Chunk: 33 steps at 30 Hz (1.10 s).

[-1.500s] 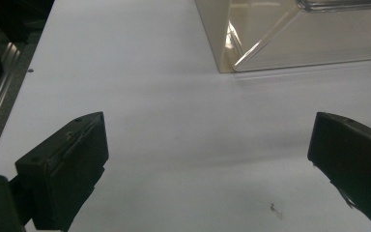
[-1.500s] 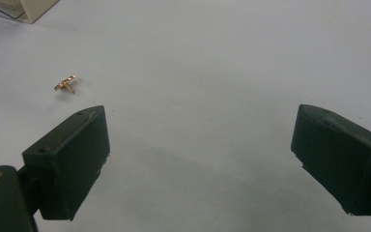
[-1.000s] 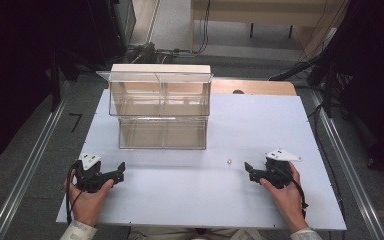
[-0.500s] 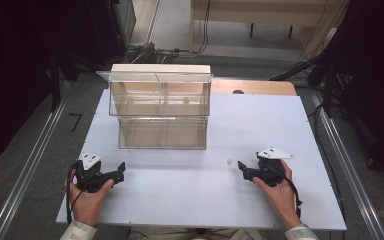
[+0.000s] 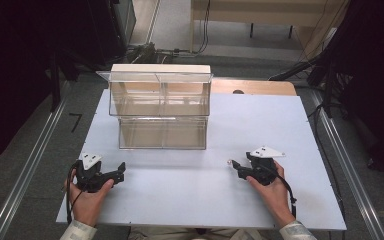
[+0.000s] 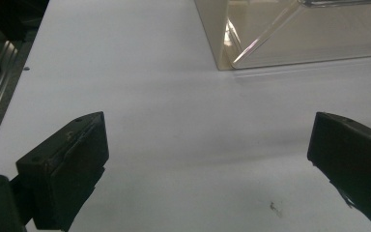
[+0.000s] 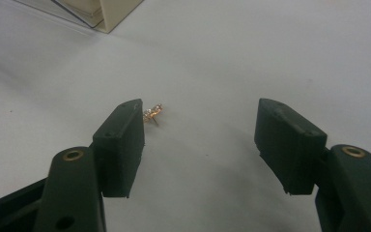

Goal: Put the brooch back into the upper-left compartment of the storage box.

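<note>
Earring point(image 7: 153, 113), a tiny gold-coloured piece with a thin post, lies on the white worktop point(image 5: 290, 125) just ahead of the right hand-held gripper point(image 7: 198, 130), close by the tip of the jaw that stands left in the right gripper view rather than centred in the gap; in the high view it is a pale speck point(image 5: 228, 161) at that gripper's tips point(image 5: 236, 165). Its jaws have just been closing and stand partly open, with nothing between them yet. The risk, as I judge it, is that this near jaw nudges or rides over the earring as the gap narrows, flicking it across the smooth worktop or pinning it flat instead of gripping it. So small a thing could also slip out of the pads if caught only by its post. The left hand-held gripper point(image 6: 207, 159) rests wide open and holds nothing, well apart from the clear acrylic organiser box point(image 5: 160, 107) beyond.
</note>
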Each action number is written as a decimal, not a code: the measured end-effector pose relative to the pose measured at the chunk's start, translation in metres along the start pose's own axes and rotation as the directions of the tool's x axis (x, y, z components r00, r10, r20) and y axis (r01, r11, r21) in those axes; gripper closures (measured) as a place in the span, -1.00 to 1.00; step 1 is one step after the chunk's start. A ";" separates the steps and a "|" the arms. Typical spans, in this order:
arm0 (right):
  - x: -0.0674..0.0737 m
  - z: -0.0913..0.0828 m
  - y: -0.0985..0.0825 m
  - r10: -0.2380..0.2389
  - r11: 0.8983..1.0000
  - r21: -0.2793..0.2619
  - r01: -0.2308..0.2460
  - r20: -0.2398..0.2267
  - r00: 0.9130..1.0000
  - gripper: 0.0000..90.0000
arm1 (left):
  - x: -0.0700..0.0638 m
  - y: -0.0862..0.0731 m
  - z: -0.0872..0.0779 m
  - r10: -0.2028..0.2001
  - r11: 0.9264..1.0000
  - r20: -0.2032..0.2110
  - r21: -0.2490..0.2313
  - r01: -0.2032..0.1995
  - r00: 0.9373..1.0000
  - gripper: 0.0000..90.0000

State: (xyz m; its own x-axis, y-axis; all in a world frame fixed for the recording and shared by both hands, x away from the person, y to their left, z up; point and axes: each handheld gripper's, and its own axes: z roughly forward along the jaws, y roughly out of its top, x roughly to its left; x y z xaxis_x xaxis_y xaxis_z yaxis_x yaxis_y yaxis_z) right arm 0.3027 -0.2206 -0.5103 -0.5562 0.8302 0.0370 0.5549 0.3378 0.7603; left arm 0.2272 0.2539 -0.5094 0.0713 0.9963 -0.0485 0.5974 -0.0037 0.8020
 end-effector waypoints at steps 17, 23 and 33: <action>0.010 0.009 0.005 -0.031 0.999 0.011 0.032 -0.049 0.998 0.12 | 0.001 0.000 0.000 -0.001 1.000 0.003 0.004 0.001 1.000 -0.96; 0.011 0.014 0.006 -0.035 0.999 0.026 0.037 -0.068 0.997 0.29 | 0.001 0.000 0.000 -0.004 1.000 0.003 0.004 0.004 1.000 -0.96; 0.012 0.015 0.007 -0.045 0.998 0.029 0.048 -0.093 0.995 0.62 | 0.002 0.000 0.000 -0.004 1.000 0.005 0.005 0.004 1.000 -0.96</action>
State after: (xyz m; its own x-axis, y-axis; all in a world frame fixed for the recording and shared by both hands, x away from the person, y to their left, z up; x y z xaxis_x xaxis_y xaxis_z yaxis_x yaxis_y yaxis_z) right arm 0.3099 -0.2015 -0.5142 -0.6359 0.7692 0.0628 0.5454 0.3903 0.7418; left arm 0.2270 0.2556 -0.5094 0.0730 0.9959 -0.0543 0.6014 -0.0005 0.7989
